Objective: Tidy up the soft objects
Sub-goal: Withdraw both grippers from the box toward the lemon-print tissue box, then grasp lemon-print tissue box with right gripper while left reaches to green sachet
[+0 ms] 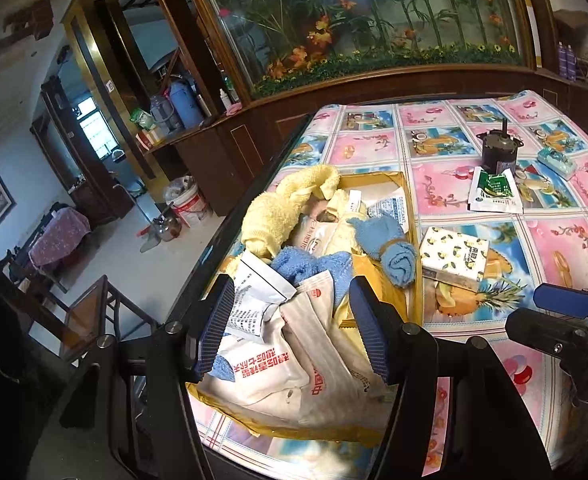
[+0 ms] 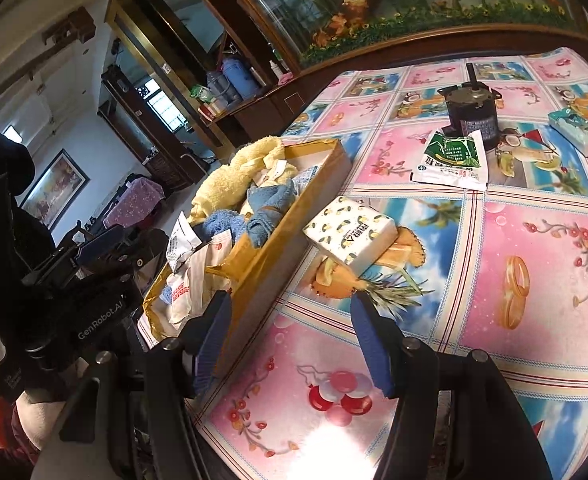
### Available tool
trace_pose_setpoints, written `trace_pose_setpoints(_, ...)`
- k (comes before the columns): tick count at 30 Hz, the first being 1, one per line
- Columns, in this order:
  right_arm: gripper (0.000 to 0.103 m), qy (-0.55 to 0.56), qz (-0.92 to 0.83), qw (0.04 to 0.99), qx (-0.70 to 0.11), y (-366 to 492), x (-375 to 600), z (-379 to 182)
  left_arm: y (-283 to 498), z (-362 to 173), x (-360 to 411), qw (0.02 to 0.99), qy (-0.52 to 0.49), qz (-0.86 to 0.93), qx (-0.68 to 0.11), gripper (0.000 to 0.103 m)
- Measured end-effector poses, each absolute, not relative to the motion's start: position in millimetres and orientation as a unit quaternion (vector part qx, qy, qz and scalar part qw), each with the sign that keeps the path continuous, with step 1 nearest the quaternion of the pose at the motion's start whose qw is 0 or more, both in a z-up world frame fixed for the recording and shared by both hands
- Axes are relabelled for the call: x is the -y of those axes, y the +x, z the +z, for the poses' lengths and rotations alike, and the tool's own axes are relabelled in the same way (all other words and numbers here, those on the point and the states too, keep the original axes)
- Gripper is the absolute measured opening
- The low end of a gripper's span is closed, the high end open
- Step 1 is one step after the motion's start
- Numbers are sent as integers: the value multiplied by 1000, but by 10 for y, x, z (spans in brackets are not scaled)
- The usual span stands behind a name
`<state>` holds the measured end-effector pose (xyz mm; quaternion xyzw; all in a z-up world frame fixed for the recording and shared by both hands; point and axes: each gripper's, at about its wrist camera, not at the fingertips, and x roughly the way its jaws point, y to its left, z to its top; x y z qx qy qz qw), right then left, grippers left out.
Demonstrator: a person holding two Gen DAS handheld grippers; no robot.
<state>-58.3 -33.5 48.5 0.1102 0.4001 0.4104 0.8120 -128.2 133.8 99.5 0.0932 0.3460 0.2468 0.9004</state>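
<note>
A shallow yellow cardboard box (image 1: 410,216) lies at the table's left edge. It holds a yellow towel (image 1: 278,208), blue towels (image 1: 389,248) and several white packets (image 1: 278,364). My left gripper (image 1: 292,332) hovers open over the near end of the box, with the packets below its pads. A lemon-print tissue pack (image 2: 349,236) lies just right of the box (image 2: 294,240). My right gripper (image 2: 294,344) stands open over bare tablecloth in front of that pack, its left finger beside the box wall. Nothing sits between its fingers.
A green-and-white sachet (image 2: 453,156), a black cylindrical motor (image 2: 471,116) and a teal tissue pack (image 2: 577,132) lie farther back on the flowered tablecloth (image 2: 533,280). Wooden chairs (image 1: 86,320) stand left of the table. A dark cabinet with a plant display runs behind.
</note>
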Motion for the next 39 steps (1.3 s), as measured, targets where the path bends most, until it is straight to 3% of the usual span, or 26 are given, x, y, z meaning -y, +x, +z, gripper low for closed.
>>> trace_pose_setpoints(19, 62, 135, 377, 817, -416, -393, 722, 365, -1062, 783, -1342, 889, 93, 228, -385, 61)
trace_pose_setpoints(29, 62, 168, 288, 856, -396, -132, 1586, 403, -1069, 966, -1963, 907, -71, 163, -383, 61)
trace_pose_setpoints(39, 62, 195, 266, 855, -401, 63, 1808, 450, -738, 910, -1254, 904, -77, 12, -419, 60)
